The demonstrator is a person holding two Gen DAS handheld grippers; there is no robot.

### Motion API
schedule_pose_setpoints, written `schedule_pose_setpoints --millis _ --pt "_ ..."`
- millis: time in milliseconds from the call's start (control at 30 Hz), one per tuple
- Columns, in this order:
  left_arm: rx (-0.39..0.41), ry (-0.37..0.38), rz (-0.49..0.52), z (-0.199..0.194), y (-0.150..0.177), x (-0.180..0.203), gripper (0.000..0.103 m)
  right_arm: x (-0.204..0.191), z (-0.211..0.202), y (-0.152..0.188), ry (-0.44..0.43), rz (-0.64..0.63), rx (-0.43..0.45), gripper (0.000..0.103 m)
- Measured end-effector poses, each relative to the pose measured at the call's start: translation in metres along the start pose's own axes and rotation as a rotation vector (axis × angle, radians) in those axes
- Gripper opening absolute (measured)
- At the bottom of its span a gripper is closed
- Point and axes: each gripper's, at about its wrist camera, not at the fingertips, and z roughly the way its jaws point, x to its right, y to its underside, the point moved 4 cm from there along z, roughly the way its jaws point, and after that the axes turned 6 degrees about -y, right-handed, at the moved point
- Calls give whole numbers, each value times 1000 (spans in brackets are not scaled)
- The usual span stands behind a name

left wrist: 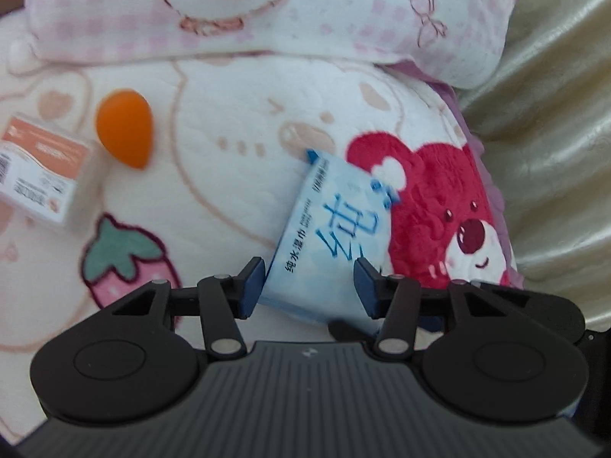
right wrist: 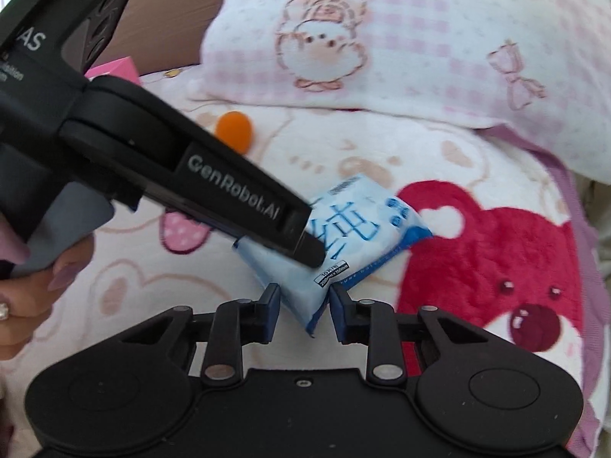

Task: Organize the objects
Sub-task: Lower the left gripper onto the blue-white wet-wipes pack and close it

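Bedding: cartoon blanket [left wrist: 229,198], pillow [left wrist: 267,11] lying behind. Item: wipes pack [left wrist: 328,229], resting beside the red bear print. I am bracketing it with both tools: left gripper [left wrist: 309,286] spread around one end, right gripper [right wrist: 303,307] seemingly pinching a corner, probably handing over. Nearby lying clear: orange sponge [left wrist: 124,128], small box [left wrist: 42,168]. Nothing obstructing.
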Motion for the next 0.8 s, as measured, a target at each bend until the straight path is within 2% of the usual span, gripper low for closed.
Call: schedule_pose_setpoints --millis 133,267,333,400,500,600,700,800 --pt "32 -22 6 -9 -8 -6 49 -7 0 -7 -85 7 -32 31" --pt "-40 -91 -37 -11 -6 -22 49 -21 -2 -9 -188 -15 -61 22" --pt "-32 -121 -33 -16 -2 -28 49 -31 -8 -10 -213 -77 -45 21" --pt "-16 -140 -43 -24 1 -34 49 -35 -15 -11 -187 -136 -23 24" --pt "-9 -127 -91 -31 9 -44 49 -27 -24 -14 -118 -157 27 40" --pt "-16 -120 -143 -31 18 -53 49 -10 -16 -15 -37 -146 15 40" --pt "-12 -93 -189 -28 27 -57 49 7 -6 -16 -13 -112 -18 40" --pt "-33 -60 -207 -22 34 -54 49 14 -3 -21 5 -97 -9 40"
